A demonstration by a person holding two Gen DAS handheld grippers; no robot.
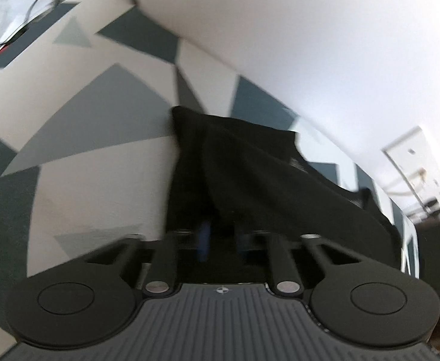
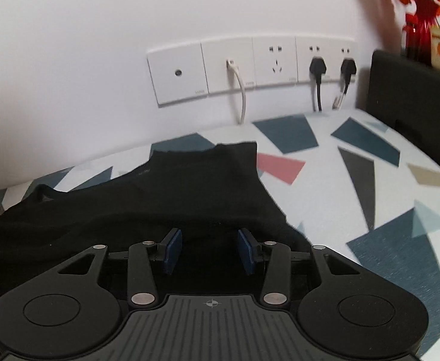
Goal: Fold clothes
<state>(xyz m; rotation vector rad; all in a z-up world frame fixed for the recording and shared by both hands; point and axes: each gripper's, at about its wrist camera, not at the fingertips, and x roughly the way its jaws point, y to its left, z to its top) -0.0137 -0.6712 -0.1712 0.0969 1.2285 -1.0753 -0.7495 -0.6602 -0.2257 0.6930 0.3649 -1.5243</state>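
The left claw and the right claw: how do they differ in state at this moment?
The right claw stands open, both blue pads clear, above the black garment. The left claw has its pads closer together and half hidden by the cloth; whether it grips is unclear. Both are over the same garment on the patterned tablecloth.

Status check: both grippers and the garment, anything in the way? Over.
Left gripper over black garment, jaws hidden by cloth. Right gripper open above garment, gripping nothing. Patterned tablecloth bare beside it; nothing in the way.

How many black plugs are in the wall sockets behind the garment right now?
2: one black plug in the second panel from the right, another in the rightmost. The white cable is separate.
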